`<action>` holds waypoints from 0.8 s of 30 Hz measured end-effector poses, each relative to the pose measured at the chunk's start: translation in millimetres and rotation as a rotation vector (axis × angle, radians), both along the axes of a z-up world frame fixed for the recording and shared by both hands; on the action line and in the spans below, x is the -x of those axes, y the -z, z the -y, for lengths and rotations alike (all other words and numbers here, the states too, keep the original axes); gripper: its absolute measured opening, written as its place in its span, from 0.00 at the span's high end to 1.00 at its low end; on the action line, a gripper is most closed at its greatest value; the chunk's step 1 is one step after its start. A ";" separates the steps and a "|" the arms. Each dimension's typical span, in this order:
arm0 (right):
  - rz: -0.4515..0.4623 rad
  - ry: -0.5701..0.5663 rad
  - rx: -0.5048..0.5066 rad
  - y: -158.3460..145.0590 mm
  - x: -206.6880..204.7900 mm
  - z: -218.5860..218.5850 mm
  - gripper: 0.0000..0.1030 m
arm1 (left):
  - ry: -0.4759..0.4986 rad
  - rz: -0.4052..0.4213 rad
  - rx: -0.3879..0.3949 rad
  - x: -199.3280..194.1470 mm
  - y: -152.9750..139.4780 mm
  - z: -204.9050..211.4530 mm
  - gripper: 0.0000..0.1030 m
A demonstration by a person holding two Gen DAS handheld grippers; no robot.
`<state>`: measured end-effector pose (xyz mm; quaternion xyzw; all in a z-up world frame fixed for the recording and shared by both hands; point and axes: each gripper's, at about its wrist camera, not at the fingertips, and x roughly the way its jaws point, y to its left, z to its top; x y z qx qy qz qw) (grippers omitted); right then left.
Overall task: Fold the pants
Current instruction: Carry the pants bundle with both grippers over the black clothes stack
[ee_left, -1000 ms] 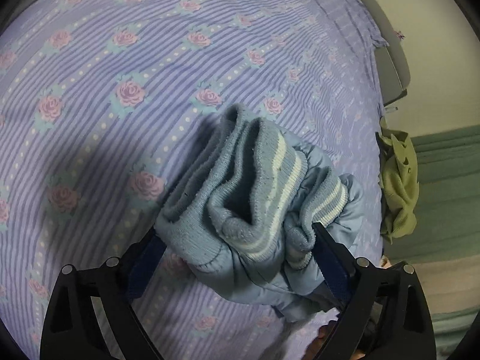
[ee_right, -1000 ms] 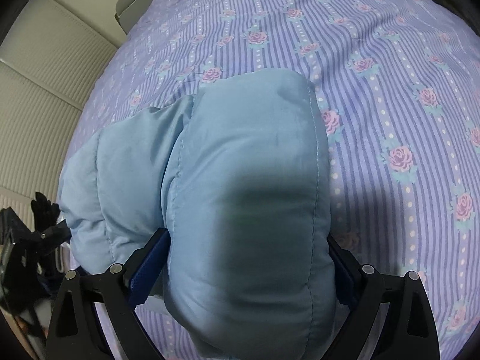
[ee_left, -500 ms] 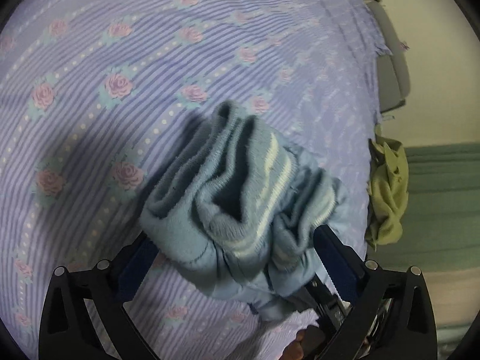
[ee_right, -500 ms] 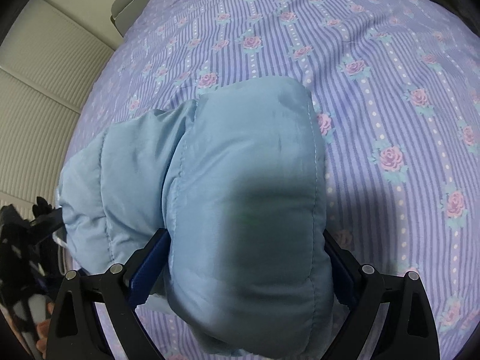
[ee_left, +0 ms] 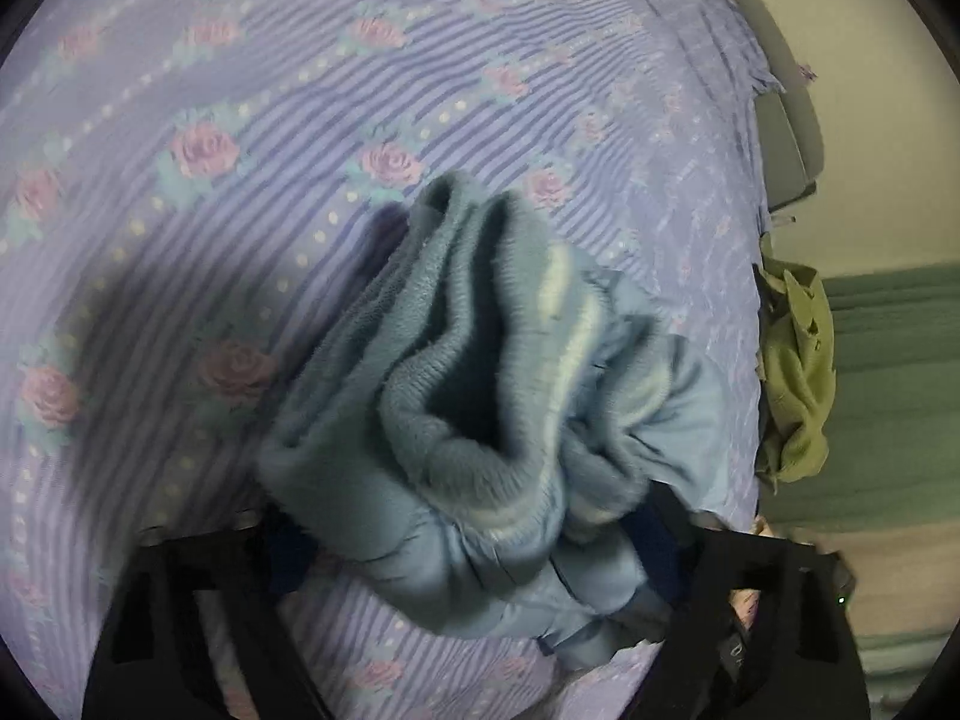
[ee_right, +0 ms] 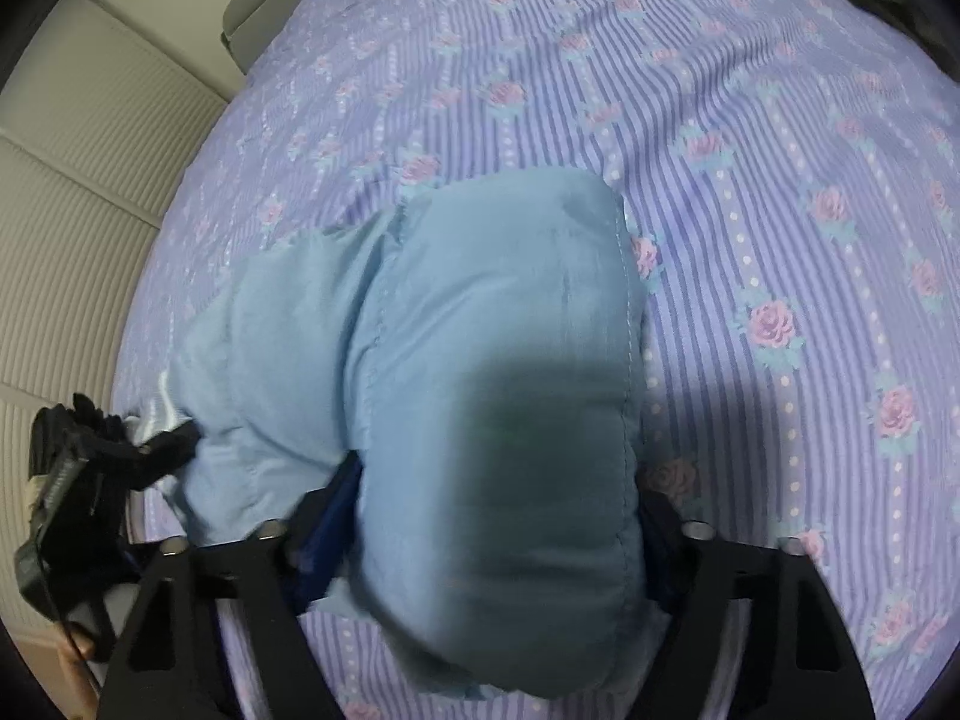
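Observation:
The pants are light blue, padded, with a fleece lining and pale striped cuffs. In the left wrist view the bunched cuff end sits between the fingers of my left gripper, which is shut on it above the bed. In the right wrist view a thick folded padded part of the pants fills the space between the fingers of my right gripper, which is shut on it. The left gripper shows at the far left of that view, holding the other end.
A purple striped bedsheet with pink roses covers the bed below. An olive green cloth lies at the bed's right edge, beside green bedding. A ribbed beige headboard or wall panel stands to the left in the right wrist view.
Both grippers have moved with the pants still held, and the left wrist view has shifted so the cuffs sit a little lower and more central. The grips have not changed.

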<state>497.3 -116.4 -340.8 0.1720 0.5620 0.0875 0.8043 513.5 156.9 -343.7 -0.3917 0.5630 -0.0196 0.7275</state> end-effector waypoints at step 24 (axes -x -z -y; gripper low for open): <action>0.259 0.018 0.177 -190.3 183.2 -23.5 0.52 | 0.326 0.374 -0.279 151.3 -203.6 31.0 0.46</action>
